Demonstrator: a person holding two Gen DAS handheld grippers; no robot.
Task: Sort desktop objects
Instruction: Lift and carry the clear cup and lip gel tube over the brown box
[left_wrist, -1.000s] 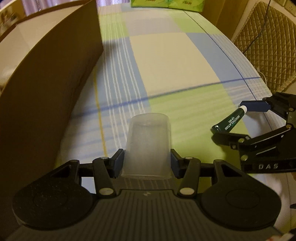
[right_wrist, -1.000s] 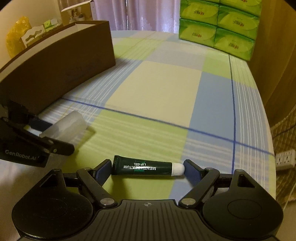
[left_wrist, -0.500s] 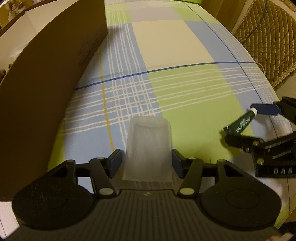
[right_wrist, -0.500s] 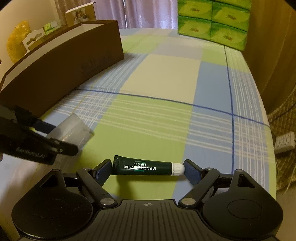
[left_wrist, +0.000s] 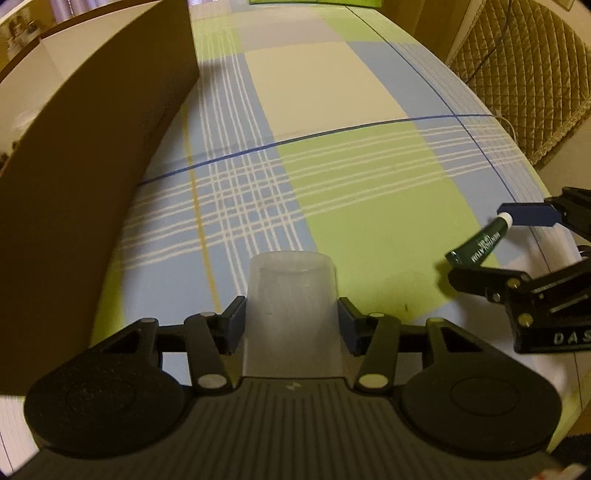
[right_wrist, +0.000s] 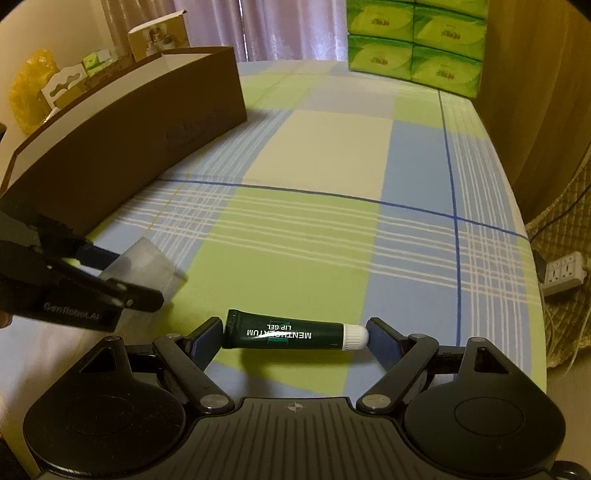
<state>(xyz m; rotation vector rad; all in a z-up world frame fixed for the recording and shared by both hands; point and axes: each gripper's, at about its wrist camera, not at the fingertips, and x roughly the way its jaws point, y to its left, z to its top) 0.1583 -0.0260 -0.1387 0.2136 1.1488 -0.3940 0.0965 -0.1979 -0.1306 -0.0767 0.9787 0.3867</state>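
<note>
Left gripper (left_wrist: 291, 321), lower centre of the left wrist view: black two-finger tool with blue pads (left_wrist: 235, 323), clenched on a frosted translucent cup (left_wrist: 291, 295) that lies along the fingers with its closed base pointing forward, held clear above the cloth. Same gripper appears at the left edge of the right wrist view (right_wrist: 122, 273), the cup (right_wrist: 144, 267) jutting from its tip. Brown cardboard box (left_wrist: 92, 155), upper left of the left wrist view: long, open-topped, pale inside, standing on the table along the left side. Plaid tablecloth (left_wrist: 332, 92), centre of both views: green, blue and cream squares with white and dark blue lines. Right gripper (right_wrist: 295, 338), lower centre of the right wrist view: same pattern of tool, closed end to end on a dark green lip gel tube (right_wrist: 288, 334) with white lettering, crimped tail against the left pad, white cap (right_wrist: 354, 336) against the right pad, tube crosswise and held above the cloth. Same tube (left_wrist: 480, 242) shows at the right edge of the left wrist view, slanting in that gripper (left_wrist: 476, 240). Green tissue packs (right_wrist: 413, 40), upper right of the right wrist view: stacked at the far end of the table. White power strip (right_wrist: 563, 273), right edge, off the table.
</note>
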